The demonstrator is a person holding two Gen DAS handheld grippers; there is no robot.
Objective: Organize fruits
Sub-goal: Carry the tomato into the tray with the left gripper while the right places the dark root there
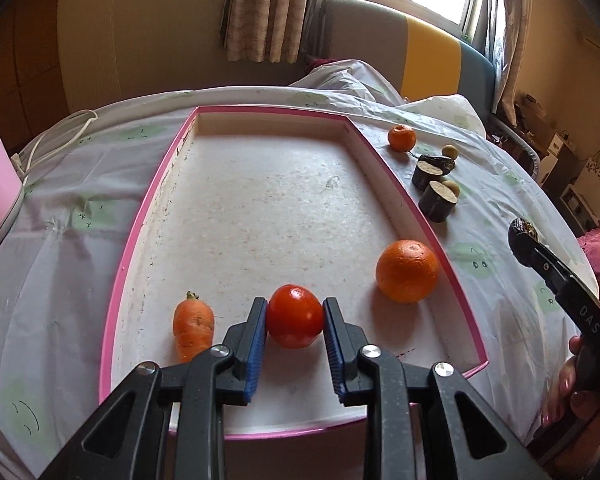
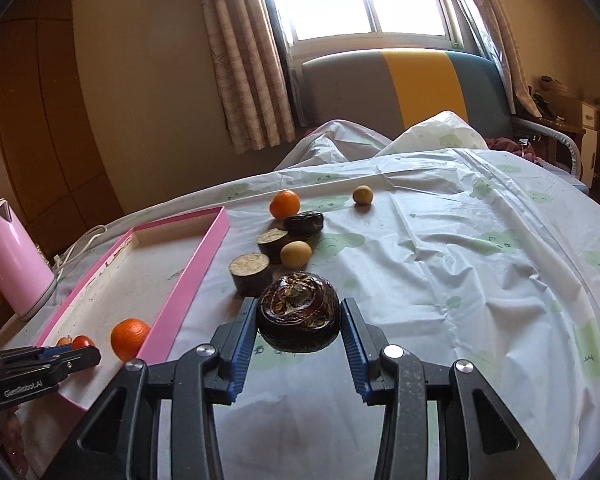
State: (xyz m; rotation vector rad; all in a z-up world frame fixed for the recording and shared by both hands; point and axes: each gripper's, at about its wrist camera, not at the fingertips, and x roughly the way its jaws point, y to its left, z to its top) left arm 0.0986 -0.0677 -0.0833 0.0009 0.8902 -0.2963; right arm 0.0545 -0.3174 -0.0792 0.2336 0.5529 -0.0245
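Note:
A pink-rimmed tray (image 1: 140,216) lies on the cloth-covered table. Inside it, my left gripper (image 1: 295,320) is shut on a red tomato (image 1: 295,316), low over the tray floor. A carrot piece (image 1: 193,330) lies to its left and a big orange (image 1: 407,271) to its right. My right gripper (image 2: 299,322) is shut on a dark brown round fruit (image 2: 298,316) and holds it above the cloth, right of the tray (image 2: 196,264). It shows in the left wrist view (image 1: 522,240) too.
On the cloth right of the tray lie a small orange (image 2: 285,204), two dark cut cylinders (image 2: 251,274) (image 2: 273,242), a dark fruit (image 2: 305,222) and two small tan fruits (image 2: 296,254) (image 2: 363,195). A pink kettle (image 2: 10,256) with its cord stands left of the tray.

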